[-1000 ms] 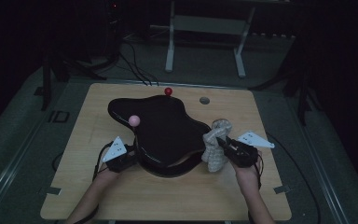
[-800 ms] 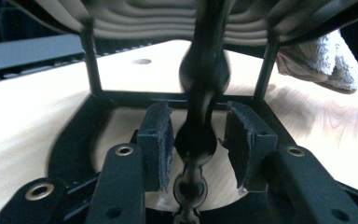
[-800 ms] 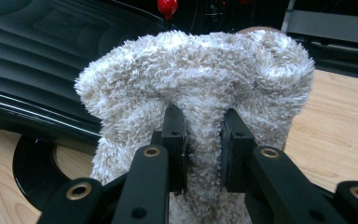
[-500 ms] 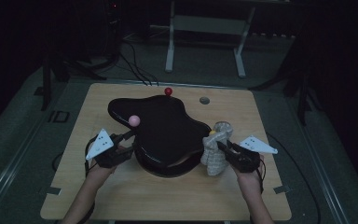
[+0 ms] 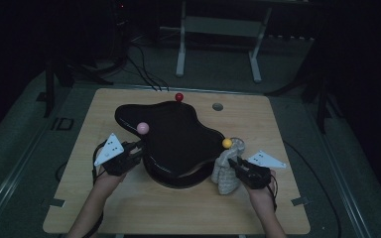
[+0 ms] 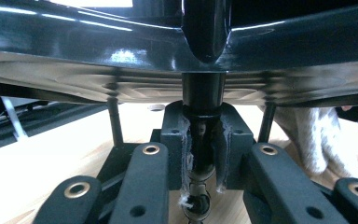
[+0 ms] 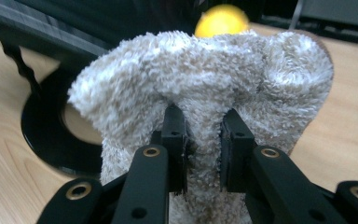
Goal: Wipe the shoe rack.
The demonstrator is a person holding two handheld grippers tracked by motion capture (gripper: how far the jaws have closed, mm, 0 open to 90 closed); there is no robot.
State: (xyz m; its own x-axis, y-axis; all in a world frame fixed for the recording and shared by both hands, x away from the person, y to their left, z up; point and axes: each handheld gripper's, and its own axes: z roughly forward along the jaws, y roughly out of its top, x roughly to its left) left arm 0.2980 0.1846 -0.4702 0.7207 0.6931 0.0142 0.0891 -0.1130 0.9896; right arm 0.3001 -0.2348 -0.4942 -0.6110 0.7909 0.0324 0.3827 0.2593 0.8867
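Lifted since a second ago, the left gripper (image 5: pixel 138 150) has just been closing and clamps the black stand's (image 5: pixel 178 136) post, steadying it. Right gripper (image 5: pixel 234 163) pinches the towel (image 5: pixel 224 173) beside the yellow ball (image 5: pixel 226 143), probably for wiping.

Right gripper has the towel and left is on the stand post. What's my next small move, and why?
Probably bring the towel up onto the black tray's rim near the yellow ball. The right gripper is shut on the towel beside that edge, and the left gripper clamps the post, steadying the stand.
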